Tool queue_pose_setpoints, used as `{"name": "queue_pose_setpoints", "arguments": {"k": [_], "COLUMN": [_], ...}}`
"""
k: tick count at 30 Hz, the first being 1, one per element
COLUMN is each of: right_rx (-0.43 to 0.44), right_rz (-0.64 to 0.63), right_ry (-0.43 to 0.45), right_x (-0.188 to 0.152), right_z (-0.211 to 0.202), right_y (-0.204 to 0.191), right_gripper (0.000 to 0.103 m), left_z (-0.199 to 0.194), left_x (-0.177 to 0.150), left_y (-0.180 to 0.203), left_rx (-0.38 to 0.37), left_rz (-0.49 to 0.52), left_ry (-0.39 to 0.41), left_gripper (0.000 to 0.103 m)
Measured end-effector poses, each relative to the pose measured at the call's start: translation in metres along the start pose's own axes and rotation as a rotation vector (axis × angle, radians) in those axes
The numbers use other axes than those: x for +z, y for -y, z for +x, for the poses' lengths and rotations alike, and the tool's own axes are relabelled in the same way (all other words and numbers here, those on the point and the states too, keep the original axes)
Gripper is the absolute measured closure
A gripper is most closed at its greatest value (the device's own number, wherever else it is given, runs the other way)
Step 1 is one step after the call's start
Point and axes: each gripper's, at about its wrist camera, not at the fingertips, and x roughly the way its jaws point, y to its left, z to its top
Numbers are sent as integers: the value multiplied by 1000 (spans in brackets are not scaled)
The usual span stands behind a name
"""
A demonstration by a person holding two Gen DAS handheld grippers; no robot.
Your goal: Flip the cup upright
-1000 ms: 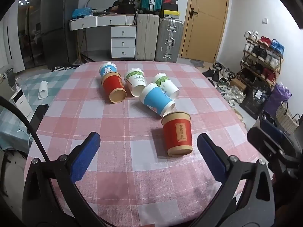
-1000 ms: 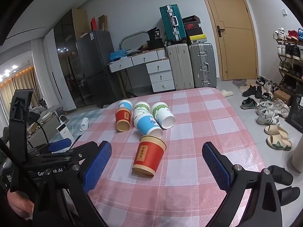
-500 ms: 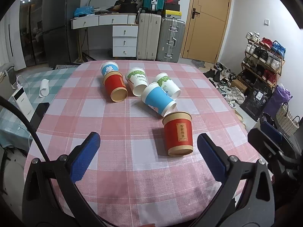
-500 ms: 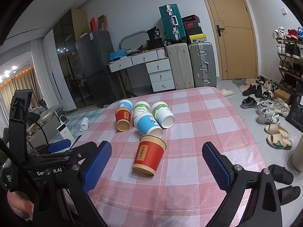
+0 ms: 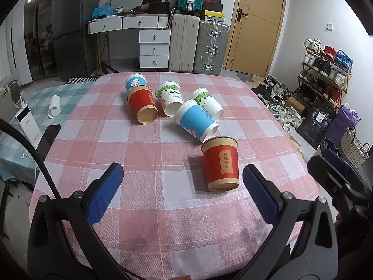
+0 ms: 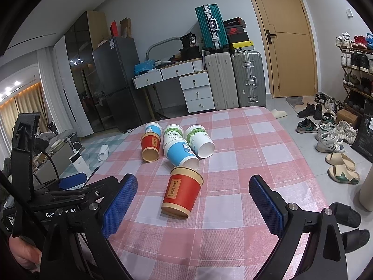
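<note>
Several paper cups sit on the pink checked table. The nearest red cup stands upright; it also shows in the right wrist view. Behind it lie a blue cup, two white-green cups and a second red cup on their sides. A small blue cup sits at the back. My left gripper is open and empty, just short of the near red cup. My right gripper is open and empty around the same cup's line.
The left gripper's body shows at the lower left of the right wrist view. Suitcases and a drawer desk stand beyond the table. Shoes lie on the floor to the right. A power bank lies left.
The left wrist view has shifted slightly, with the cups a little lower and nearer. The cups and the right gripper have not visibly moved.
</note>
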Motion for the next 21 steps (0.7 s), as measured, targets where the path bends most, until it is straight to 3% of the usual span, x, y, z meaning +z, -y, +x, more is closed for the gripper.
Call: {"name": "queue_pose_setpoints", "arguments": {"k": [21], "right_rx": [-4], "right_rz": [3], "right_ry": [-8], "right_x": [-2], "right_z": [5], "right_y": [2], "right_gripper": [5], "left_z": [11], "left_x": [-1], "left_y": [0], "left_rx": [0], "left_rz": [-4], "left_ry": [-31], "left_gripper": [1]}}
